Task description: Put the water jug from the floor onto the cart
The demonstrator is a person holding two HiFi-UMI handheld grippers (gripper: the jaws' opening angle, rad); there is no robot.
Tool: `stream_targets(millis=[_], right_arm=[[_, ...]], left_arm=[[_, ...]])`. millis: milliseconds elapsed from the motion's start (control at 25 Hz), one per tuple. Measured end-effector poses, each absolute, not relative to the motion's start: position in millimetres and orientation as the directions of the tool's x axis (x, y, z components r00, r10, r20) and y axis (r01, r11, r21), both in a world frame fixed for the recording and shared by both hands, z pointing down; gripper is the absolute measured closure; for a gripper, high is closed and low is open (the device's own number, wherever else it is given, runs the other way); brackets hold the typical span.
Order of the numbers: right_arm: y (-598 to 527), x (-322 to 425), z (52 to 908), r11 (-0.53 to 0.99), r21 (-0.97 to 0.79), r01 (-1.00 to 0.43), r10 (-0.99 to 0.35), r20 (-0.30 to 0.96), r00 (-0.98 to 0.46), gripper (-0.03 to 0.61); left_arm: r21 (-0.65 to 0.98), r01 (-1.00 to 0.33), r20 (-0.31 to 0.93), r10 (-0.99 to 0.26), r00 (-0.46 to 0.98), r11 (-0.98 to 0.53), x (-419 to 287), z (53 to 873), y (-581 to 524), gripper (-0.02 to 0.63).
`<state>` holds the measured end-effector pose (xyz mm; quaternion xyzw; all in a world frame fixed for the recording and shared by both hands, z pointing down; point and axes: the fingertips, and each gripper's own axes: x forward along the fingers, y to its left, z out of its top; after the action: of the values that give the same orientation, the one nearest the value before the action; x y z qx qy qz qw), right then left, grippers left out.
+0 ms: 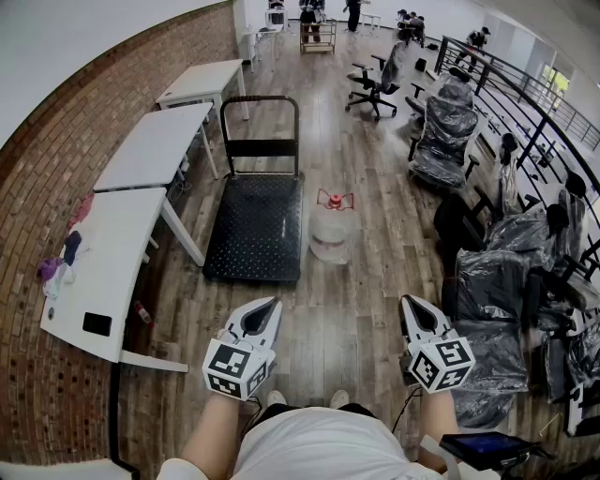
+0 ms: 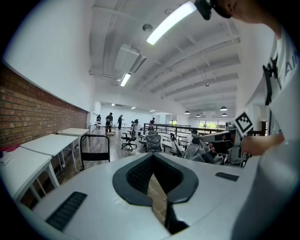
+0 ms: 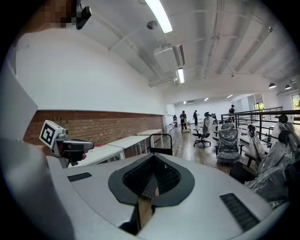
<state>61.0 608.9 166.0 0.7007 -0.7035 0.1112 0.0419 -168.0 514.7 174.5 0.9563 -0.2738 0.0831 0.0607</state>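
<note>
Wooden floor [image 1: 361, 309] carries the water jug [image 1: 330, 236], standing upright with its long axis vertical and red-capped neck pointing up, just beside the black cart [image 1: 253, 230]. Left gripper [image 1: 270, 305] and right gripper [image 1: 410, 303] hover well apart from it, fingers together, empty

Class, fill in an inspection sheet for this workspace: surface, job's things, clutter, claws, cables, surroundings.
Surface: wood floor.
Job's things: jug upright on floor, right of cart; cart deck holds nothing.
Clutter: cloths and a black device on white table.
Claws: left claw and right claw shut, empty, short of jug.
Cables: nothing seen.
Surroundings: brick wall, wrapped chairs, railing, distant people.
</note>
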Motion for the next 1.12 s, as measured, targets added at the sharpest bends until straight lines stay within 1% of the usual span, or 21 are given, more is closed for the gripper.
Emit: stream_targets(millis=[400, 720, 880, 1000, 1120], right_arm=[[614.3, 81.8, 174.2, 0.008, -0.121, -0.993, -0.976, 0.213, -0.034, 0.577], [622.9, 117.6, 188.4, 0.040, -0.150, -0.988, -0.973, 0.220, -0.073, 0.577], [626.3, 135.0, 208.3, 0.067, -0.167, -0.984, -0.962, 0.252, -0.109, 0.577], [629.2, 136.3, 225.5, 0.068, -0.214, -0.974, -0.949, 0.288, -0.130, 0.577], [628.6, 138.6, 235.1, 0.072, -0.213, -0.974, -0.941, 0.310, -0.138, 0.577]], left_arm=[[0.064, -0.556, 0.196, -0.536, 0.821, -0.829, -151.7, 172.6, 521.2, 0.615], [0.053, -0.596, 0.209, -0.574, 0.791, -0.801, -120.3, 179.0, 534.8, 0.614], [0.061, -0.624, 0.209, -0.601, 0.771, -0.779, -106.7, 188.2, 543.9, 0.614], [0.070, -0.626, 0.239, -0.596, 0.766, -0.777, -103.7, 198.5, 548.3, 0.614], [0.097, -0.639, 0.257, -0.601, 0.757, -0.763, -101.0, 206.5, 545.4, 0.614]])
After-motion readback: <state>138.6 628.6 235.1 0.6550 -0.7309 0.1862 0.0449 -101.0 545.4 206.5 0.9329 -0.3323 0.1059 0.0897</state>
